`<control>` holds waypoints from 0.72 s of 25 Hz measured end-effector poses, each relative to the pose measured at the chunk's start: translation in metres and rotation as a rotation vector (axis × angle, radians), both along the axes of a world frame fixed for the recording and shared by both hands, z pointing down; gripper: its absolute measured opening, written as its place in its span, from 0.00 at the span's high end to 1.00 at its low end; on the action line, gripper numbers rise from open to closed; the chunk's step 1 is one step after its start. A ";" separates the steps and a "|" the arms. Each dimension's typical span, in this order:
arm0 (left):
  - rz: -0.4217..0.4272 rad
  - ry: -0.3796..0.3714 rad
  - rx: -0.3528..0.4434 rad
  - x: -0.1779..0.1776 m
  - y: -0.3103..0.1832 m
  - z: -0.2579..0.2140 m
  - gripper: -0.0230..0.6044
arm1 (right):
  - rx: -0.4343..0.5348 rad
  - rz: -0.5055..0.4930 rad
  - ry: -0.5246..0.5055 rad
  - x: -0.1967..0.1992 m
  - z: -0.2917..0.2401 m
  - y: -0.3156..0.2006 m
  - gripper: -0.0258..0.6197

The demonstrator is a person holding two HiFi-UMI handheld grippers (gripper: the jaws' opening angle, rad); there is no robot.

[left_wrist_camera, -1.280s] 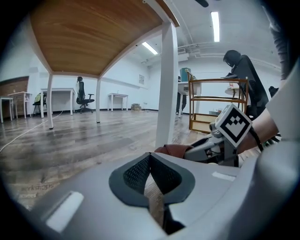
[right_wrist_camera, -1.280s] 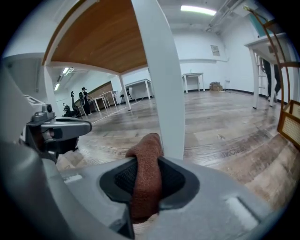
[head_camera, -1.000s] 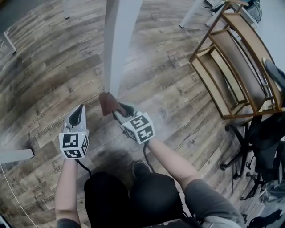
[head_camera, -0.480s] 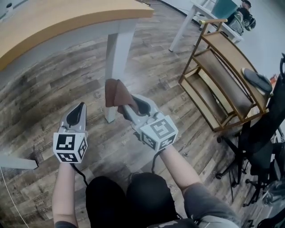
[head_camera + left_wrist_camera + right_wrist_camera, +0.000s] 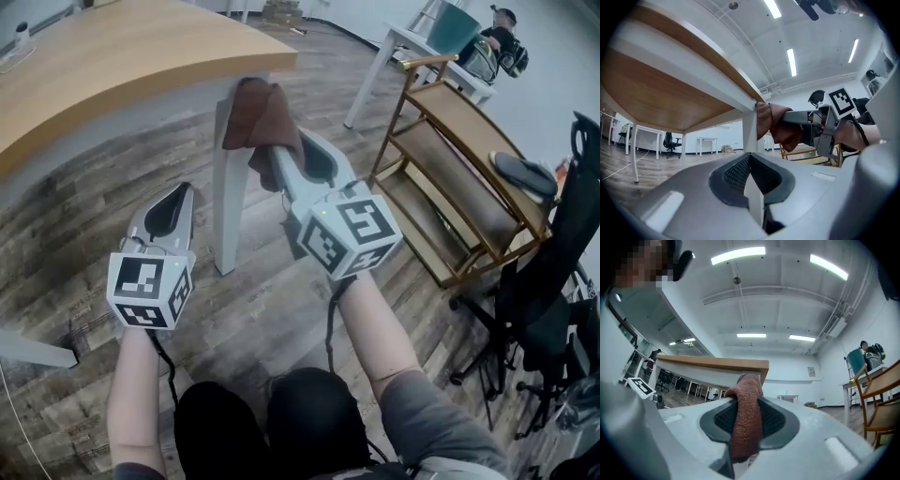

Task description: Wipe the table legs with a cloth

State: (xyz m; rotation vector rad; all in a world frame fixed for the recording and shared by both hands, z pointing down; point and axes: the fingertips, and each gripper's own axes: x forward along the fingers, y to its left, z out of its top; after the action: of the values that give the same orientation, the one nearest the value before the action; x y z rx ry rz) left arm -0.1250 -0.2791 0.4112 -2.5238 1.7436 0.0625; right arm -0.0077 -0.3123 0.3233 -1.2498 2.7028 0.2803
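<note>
Open office: white desks (image 5: 708,138), swivel chair (image 5: 668,141), ceiling strip lights (image 5: 792,61).

Cloth (image 5: 261,117): reddish-brown terry, bunched into a thick fold, pinched between the closed jaws of the right claw (image 5: 277,155), its loose end draped forward and pressed against the top of the table leg (image 5: 228,197). Table leg: white, square in section, upright, standing on the wood-plank floor (image 5: 112,234) under the corner of the table (image 5: 112,66), which has a light wooden top. The cloth meets the leg just below the tabletop edge; the rest of the leg is bare.
</note>
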 end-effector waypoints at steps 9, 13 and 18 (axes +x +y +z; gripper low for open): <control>0.056 -0.083 -0.041 0.023 0.009 0.077 0.93 | -0.154 0.006 0.087 0.007 0.108 -0.006 0.82; 0.038 -0.023 -0.129 0.015 0.012 0.139 0.93 | -0.255 -0.009 0.139 0.002 0.182 -0.007 0.82; 0.015 -0.064 -0.166 0.014 0.019 0.206 0.93 | -0.396 -0.022 0.162 0.001 0.271 -0.006 0.82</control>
State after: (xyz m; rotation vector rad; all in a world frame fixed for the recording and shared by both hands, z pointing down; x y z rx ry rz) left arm -0.1107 -0.2598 0.6177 -2.6203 1.7745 -0.1675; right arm -0.0064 -0.3186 0.5938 -1.3393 3.0119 -0.1755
